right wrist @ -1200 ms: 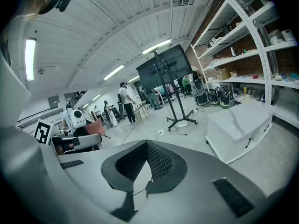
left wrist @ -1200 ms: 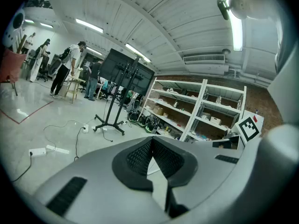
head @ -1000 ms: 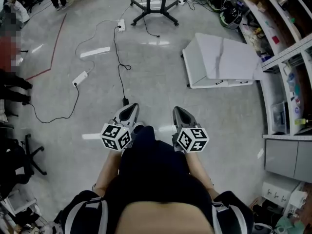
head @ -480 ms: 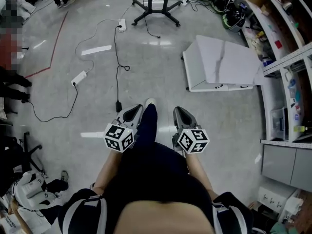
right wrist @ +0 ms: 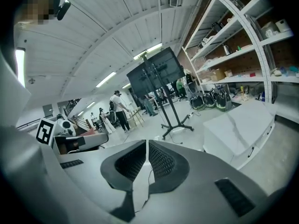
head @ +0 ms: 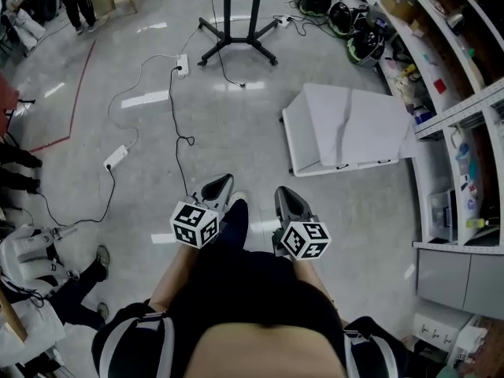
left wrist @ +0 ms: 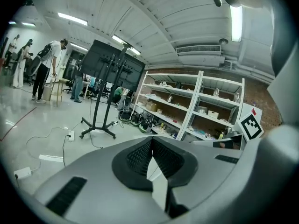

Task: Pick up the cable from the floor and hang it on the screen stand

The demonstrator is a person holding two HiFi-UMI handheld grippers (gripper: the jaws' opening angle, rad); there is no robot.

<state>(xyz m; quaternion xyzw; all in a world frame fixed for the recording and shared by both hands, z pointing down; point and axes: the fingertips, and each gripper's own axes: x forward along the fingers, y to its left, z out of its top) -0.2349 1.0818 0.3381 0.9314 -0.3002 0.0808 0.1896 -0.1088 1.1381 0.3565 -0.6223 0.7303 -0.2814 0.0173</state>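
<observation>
Both grippers shut and empty, cable on floor ahead.

Left gripper [head: 226,180] and right gripper [head: 280,192] are held side by side at waist height, jaws of each pressed together with nothing between them. The cable [head: 175,109] lies on the grey floor [head: 252,132]: thin, black, one small kinked loop midway. Its long axis runs away from the person. The near end is just beside the left gripper's tip, the far end at a white power strip [head: 182,64] near the screen stand [head: 236,22].
</observation>
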